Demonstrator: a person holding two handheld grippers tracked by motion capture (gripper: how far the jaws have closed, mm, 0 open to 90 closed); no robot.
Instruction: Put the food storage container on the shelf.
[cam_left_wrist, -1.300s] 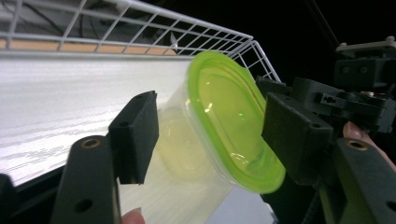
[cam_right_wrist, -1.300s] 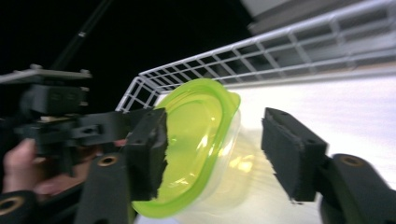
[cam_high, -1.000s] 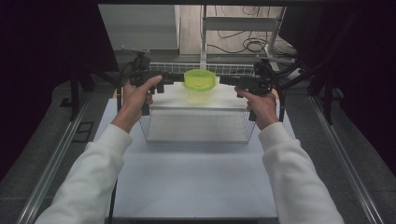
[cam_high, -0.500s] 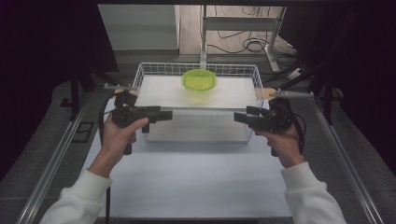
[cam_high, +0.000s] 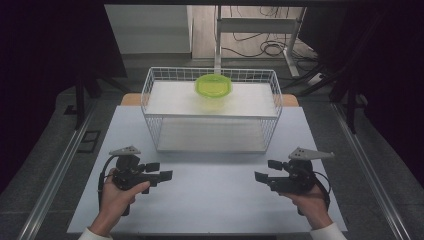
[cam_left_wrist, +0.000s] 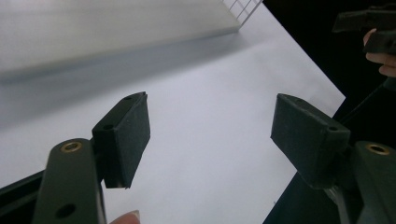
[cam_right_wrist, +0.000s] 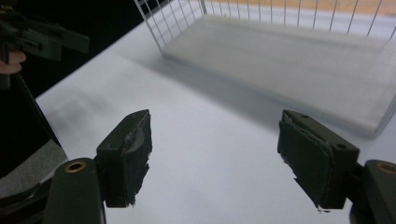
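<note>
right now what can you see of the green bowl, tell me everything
The green bowl is a round, translucent lime-green container that looks like plastic, with a flat rim or lid of the same colour across its top. It stands upright near the back middle of the white shelf board on top of the white wire basket. Only that board touches it. Both grippers are down near the table's front edge, well away from it.
</note>
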